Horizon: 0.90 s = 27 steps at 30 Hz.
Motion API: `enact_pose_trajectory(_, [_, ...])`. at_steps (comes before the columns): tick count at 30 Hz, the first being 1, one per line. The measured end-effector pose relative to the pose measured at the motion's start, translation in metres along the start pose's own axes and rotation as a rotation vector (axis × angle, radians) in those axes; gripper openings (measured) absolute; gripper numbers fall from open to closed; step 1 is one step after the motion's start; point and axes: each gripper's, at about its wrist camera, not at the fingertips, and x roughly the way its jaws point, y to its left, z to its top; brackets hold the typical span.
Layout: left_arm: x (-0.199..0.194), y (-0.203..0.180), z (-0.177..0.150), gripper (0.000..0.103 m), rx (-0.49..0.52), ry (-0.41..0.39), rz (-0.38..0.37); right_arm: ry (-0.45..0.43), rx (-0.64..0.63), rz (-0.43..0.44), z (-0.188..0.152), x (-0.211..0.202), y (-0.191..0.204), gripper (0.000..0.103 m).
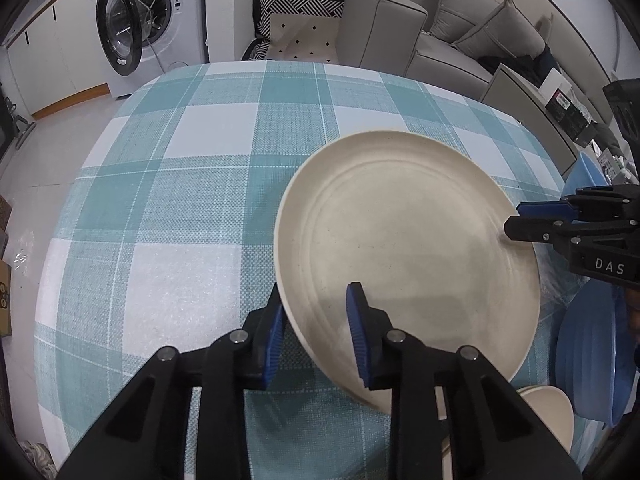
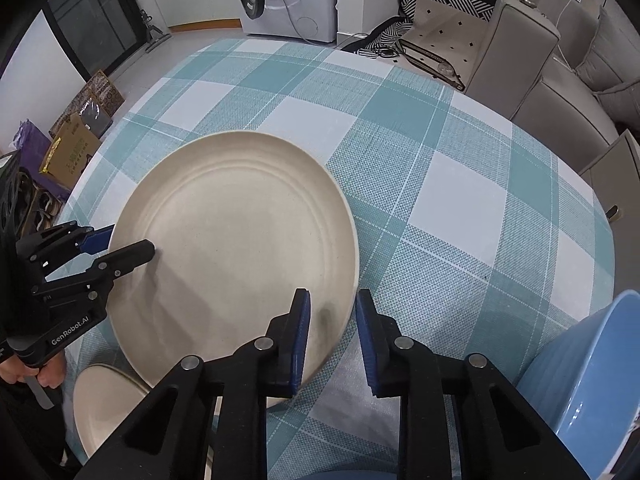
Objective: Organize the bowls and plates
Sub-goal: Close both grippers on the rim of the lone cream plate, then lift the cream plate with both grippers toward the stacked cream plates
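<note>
A large cream plate [image 1: 400, 232] [image 2: 232, 232] sits over the teal checked tablecloth [image 1: 180, 200] [image 2: 440, 152]. My left gripper [image 1: 318, 338] is shut on its near-left rim, one blue pad under the edge and the other inside the plate. It shows at the left of the right wrist view as the left gripper [image 2: 120, 244], clamped on that rim. My right gripper [image 2: 332, 332] is shut on the opposite rim. The left wrist view shows that right gripper [image 1: 520, 220] biting the plate's right edge.
A smaller cream dish [image 1: 548, 412] [image 2: 108, 400] lies near the table's front edge. Blue bowls [image 1: 588, 352] [image 2: 600, 360] stand at the right, another blue bowl [image 1: 586, 172] behind. A washing machine [image 1: 148, 16], grey sofa [image 1: 460, 40] and floor boxes [image 2: 76, 148] surround the table.
</note>
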Motion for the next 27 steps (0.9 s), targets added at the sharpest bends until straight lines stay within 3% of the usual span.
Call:
enact_pose_trajectory(14, [-0.002,0.003,-0.006,0.028,0.009,-0.004,0.011,0.061,-0.035,0.028,-0.008,0.012,0.006,0.023])
enact_pose_trajectory(27, [-0.016,-0.002,-0.006,0.027,0.02,-0.056,0.03,-0.027,-0.045,0.006,-0.012,-0.002,0.01,0.019])
